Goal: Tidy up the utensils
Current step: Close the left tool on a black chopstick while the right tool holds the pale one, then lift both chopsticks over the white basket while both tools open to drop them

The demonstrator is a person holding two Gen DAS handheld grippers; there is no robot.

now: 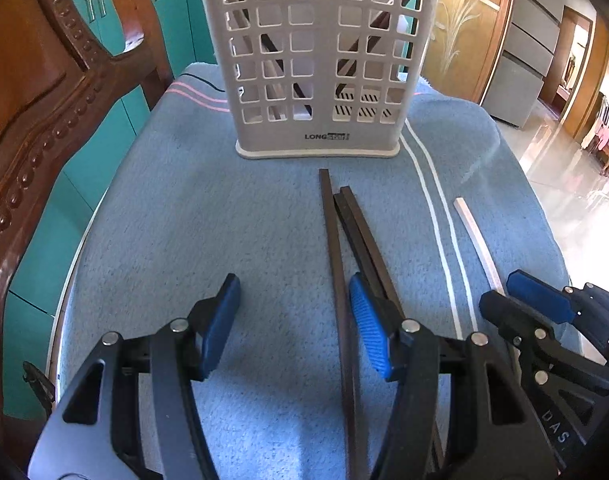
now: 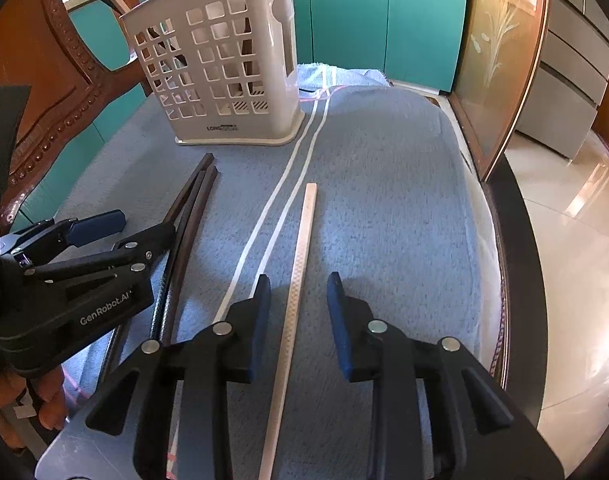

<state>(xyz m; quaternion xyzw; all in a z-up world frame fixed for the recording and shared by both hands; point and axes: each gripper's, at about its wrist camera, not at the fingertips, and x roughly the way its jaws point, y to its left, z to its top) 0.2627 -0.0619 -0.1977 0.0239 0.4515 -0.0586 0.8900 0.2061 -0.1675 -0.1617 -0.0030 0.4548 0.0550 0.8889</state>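
1 pale chopstick [image 2: 300, 280] between right fingers [image 2: 260, 320]

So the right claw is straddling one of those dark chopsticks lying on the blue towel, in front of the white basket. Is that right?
Not quite. The stick between the open jaws of the right gripper is the pale chopstick, not a dark one; the right wrist view shows it. The dark chopsticks lie further left, by the left gripper. The rest holds: blue towel, white basket ahead.
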